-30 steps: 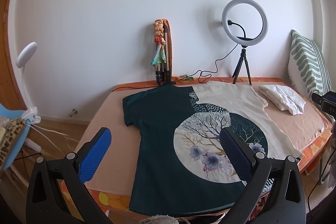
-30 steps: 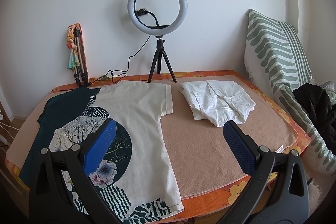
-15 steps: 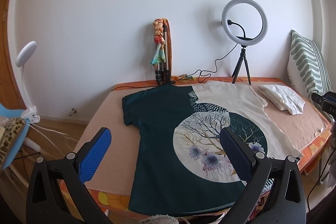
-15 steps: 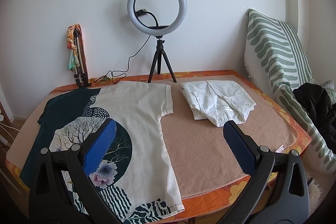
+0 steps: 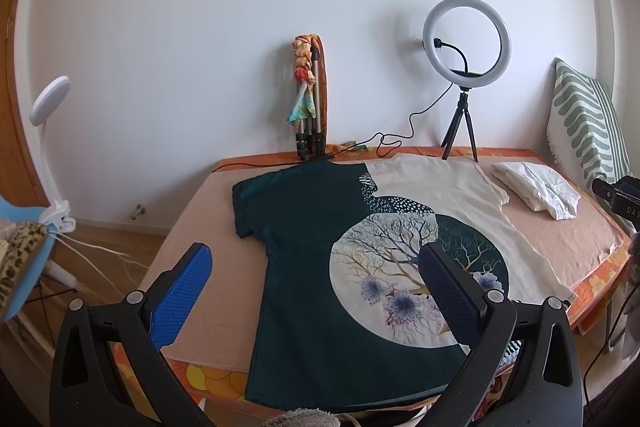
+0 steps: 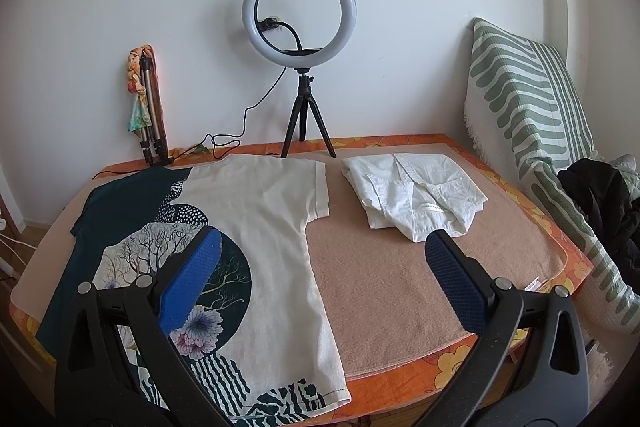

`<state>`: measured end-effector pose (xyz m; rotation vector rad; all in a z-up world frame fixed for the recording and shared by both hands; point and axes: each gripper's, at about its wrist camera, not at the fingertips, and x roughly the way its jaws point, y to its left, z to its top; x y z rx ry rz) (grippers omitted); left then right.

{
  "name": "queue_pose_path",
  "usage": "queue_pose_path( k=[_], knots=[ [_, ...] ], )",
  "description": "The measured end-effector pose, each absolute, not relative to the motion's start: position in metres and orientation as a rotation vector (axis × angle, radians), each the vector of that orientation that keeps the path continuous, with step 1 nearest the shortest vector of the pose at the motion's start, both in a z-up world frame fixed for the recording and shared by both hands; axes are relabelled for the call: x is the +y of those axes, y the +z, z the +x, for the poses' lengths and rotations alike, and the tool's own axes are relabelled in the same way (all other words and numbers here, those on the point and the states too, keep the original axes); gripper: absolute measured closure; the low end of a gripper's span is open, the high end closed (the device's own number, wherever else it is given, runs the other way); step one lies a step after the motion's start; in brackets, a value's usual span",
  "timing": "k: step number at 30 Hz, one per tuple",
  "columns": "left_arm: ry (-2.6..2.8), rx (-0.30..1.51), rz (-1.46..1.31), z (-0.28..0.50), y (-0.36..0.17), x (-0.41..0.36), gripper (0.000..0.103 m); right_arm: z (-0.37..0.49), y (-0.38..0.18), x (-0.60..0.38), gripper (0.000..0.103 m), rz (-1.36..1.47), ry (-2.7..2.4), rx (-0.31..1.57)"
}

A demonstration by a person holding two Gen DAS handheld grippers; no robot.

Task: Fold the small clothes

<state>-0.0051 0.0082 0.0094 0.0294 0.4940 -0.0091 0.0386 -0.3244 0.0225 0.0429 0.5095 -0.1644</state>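
A dark green and cream T-shirt (image 5: 320, 247) with a tree and flower print lies spread flat on the table's tan blanket (image 5: 208, 267); in the right wrist view it (image 6: 264, 227) covers the left half. My left gripper (image 5: 316, 255) is open and empty, held above the shirt's near hem. My right gripper (image 6: 324, 239) is open and empty, above the shirt's right edge. A folded white shirt (image 6: 416, 195) lies at the back right; it also shows in the left wrist view (image 5: 536, 189).
A ring light on a tripod (image 6: 300, 75) and a folded tripod wrapped in a scarf (image 6: 146, 107) stand against the back wall, with a cable (image 6: 228, 139). A green striped cushion (image 6: 532, 99) and dark clothing (image 6: 600, 199) are at the right. A white lamp (image 5: 50, 131) stands left.
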Motion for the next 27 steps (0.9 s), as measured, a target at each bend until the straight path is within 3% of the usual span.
queue_pose_path(
  k=[14,23,27],
  knots=[
    [0.003,0.499,0.032,-0.004,0.008,0.012,0.000,0.044,0.022,-0.318,0.000,0.039,-0.157,0.507],
    [-0.036,0.594,-0.037,0.010,-0.010,0.047,0.001,0.062,0.036,-0.294,0.000,0.059,-0.089,0.500],
    [-0.040,0.648,-0.079,0.012,-0.030,0.071,0.014,0.083,0.047,-0.270,0.000,0.087,0.003,0.522]
  ],
)
